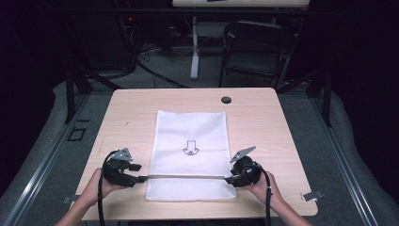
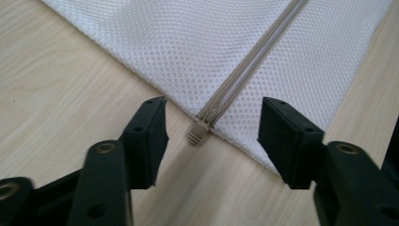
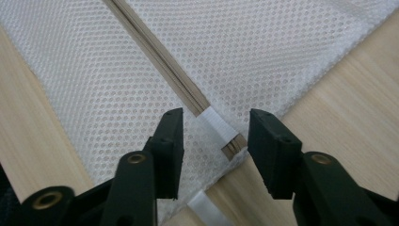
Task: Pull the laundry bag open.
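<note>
Two hand-held grippers, left (image 1: 140,179) and right (image 1: 229,179), stand spread at the mesh bag's (image 1: 190,141) zipper (image 1: 186,177) ends; we judge the zipping done, withdrawal next.

The bag (image 2: 188,42) is white, finely perforated mesh cloth with a beige zipper (image 2: 244,66). The tabletop (image 2: 56,94) is pale, matt wood grain. Each tool's jaws look like matt black plastic.
</note>
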A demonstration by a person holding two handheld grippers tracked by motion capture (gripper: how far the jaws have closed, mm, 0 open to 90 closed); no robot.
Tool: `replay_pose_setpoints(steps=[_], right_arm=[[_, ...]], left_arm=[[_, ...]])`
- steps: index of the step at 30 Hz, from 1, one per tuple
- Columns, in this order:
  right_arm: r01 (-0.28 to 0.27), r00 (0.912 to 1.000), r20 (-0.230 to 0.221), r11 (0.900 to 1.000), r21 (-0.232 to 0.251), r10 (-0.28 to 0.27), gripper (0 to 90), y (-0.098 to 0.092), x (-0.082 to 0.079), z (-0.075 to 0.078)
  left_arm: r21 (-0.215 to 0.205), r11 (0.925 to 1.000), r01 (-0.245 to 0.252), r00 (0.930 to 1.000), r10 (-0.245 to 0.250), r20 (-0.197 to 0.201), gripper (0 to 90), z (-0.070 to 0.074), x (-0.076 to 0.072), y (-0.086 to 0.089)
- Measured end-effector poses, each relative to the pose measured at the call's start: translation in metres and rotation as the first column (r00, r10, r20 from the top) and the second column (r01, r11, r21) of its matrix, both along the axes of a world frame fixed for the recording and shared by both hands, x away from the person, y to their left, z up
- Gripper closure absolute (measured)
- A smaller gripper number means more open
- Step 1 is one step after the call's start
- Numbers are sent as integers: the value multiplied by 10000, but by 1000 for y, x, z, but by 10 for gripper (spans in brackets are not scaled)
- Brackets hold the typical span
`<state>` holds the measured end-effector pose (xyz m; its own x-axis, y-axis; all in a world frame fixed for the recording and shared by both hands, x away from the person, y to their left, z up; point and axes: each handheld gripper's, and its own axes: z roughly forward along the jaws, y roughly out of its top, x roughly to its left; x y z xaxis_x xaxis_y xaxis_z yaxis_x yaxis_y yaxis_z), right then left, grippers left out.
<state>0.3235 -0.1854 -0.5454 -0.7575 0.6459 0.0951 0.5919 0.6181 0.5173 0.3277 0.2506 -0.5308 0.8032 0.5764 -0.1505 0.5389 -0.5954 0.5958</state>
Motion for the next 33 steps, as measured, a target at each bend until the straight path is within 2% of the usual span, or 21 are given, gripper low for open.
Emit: replay_pose_setpoints(steps=[5,9,12,18,21,26,29,31,32,33], right_arm=[[327,9992,233,9993,-167,-323,344,-8,-4,14],[718,9967,381,9974,30,-719,257,-19,-8,25],[913,9948,452,9958,104,-917,162,-28,-12,35],[1366,9896,438,9906,97,-1368,129,-46,-19,45],[1706,9842,446,9851,196,-1713,105,-58,-24,49],[2108,9767,368,9772,237,-2116,54,-77,-36,53],[2500,9676,314,9680,225,-2507,29,-88,-44,52],[2722,9618,202,9618,298,-2729,3,-94,-49,51],[2794,9599,169,9599,211,-2798,1,-98,-52,50],[2899,9568,140,9565,318,-2905,0,-100,-54,49]], left_arm=[[-31,9985,-552,9983,552,177,257,9,-5,3],[-38,9972,-749,9968,750,275,157,16,-9,5],[246,9928,-1169,9930,1164,215,123,20,-12,8],[190,9828,-1835,9823,1826,415,79,31,-20,17],[313,9776,-2080,9774,2065,453,61,35,-27,19],[223,9695,-2442,9685,2427,555,43,41,-39,22],[257,9624,-2704,9616,2687,566,31,41,-45,24],[578,9536,-2956,9544,2922,611,28,39,-51,24],[636,9515,-3010,9529,2976,581,20,37,-53,24],[620,9502,-3053,9519,3028,469,11,36,-55,25]])
